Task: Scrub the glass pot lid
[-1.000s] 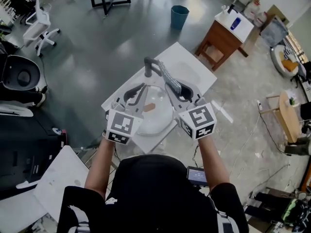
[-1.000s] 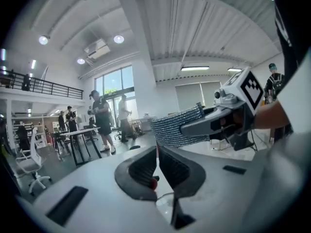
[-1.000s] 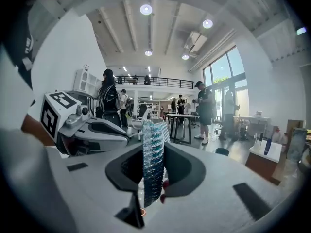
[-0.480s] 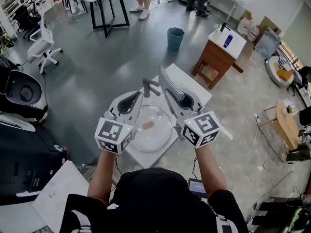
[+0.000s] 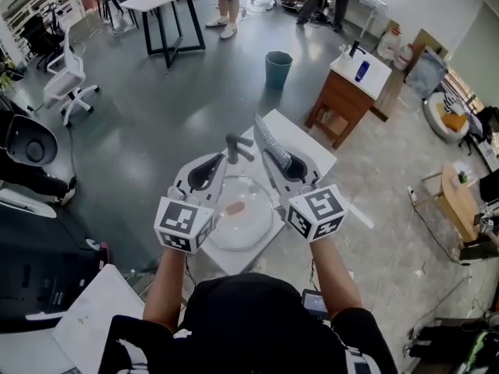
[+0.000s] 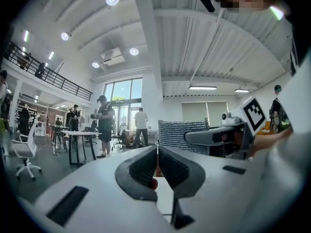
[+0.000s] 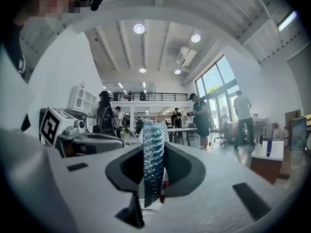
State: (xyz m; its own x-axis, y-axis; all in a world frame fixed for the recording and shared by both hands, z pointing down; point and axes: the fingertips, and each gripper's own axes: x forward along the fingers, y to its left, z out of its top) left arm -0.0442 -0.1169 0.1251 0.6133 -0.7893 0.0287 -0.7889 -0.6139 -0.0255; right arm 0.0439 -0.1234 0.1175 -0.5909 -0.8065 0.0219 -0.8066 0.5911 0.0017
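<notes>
Left of the lid (image 5: 243, 228), the left forearm (image 5: 164, 275) reached forward from the body. Its hand-held gripper (image 5: 210, 166) pointed level and away, with the marker cube nearest the head camera. Its jaws were closed on the lid's left rim, which showed edge-on as a thin sliver between them in the left gripper view. The lid sat roughly flat between the two grippers, over the white worktop (image 5: 290, 127), with a reddish knob (image 5: 235, 207) at its middle. Right of the lid, the right forearm (image 5: 335, 267) reached forward the same way. Its hand-held gripper (image 5: 282, 162) was level too, clamped on a silvery mesh scrubber (image 5: 265, 140). The scrubber stuck out past the jaw tips by the lid's far right edge; whether it touched the glass was unclear.
</notes>
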